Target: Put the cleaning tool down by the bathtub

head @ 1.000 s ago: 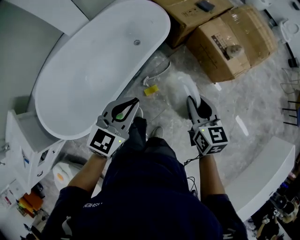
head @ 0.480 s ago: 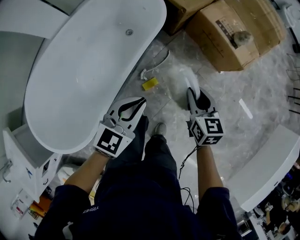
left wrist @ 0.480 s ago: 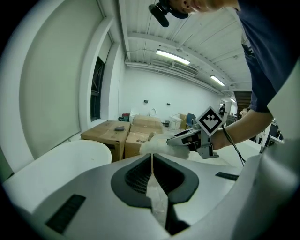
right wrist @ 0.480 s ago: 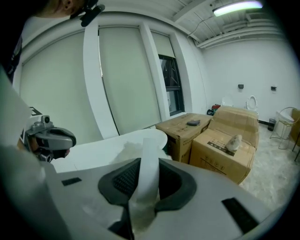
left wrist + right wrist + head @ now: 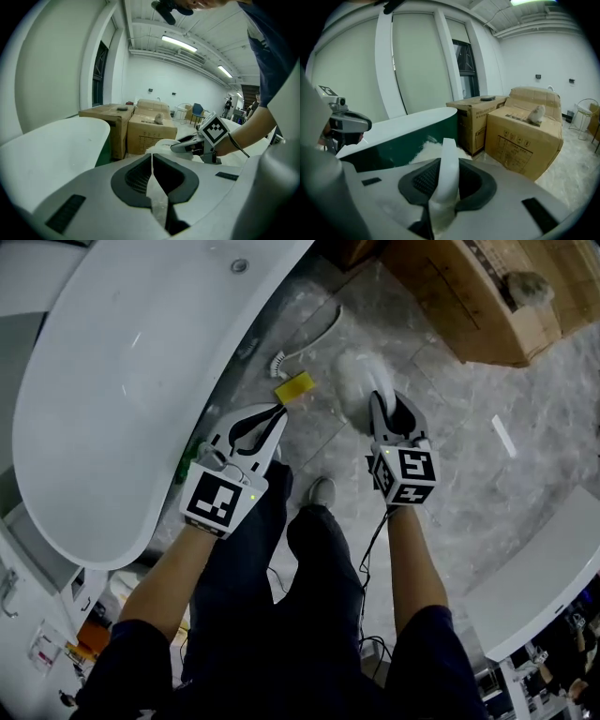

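Cleaning tool [image 5: 359, 379]: white handle pinched in the right hand-held gripper [image 5: 389, 409], fluffy white head at top centre of the head view, near the bathtub [image 5: 112, 381]; floor [image 5: 469, 484] contact unclear. Left hand-held gripper [image 5: 277, 413]: jaws pressed together, empty, beside the bathtub's rim.

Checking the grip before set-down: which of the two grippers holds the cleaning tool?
The right gripper: its jaws clamp the white handle of the cleaning tool, fluffy head in front. The left gripper is shut and empty.
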